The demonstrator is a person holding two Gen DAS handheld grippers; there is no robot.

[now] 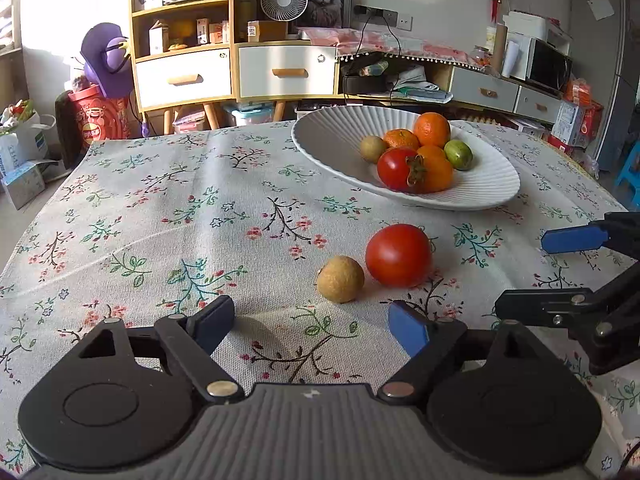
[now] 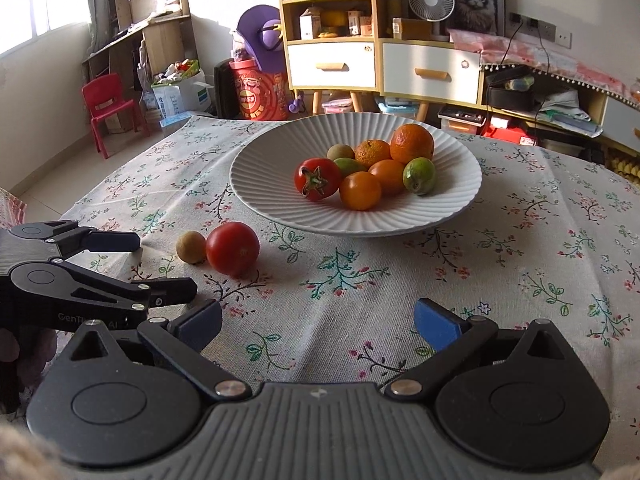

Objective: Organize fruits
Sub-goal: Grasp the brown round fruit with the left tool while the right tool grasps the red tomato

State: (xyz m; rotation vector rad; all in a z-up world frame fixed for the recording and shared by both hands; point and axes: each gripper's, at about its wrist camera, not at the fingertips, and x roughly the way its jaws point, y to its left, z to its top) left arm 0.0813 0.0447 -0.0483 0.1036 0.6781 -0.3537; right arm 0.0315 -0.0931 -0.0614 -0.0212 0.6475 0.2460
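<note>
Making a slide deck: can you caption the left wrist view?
Open left gripper faces a small brown fruit and red tomato before the fruit plate.

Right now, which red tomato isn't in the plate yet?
The stemless tomato lying on the tablecloth beside the small brown fruit; the other tomato sits in the white plate.
</note>
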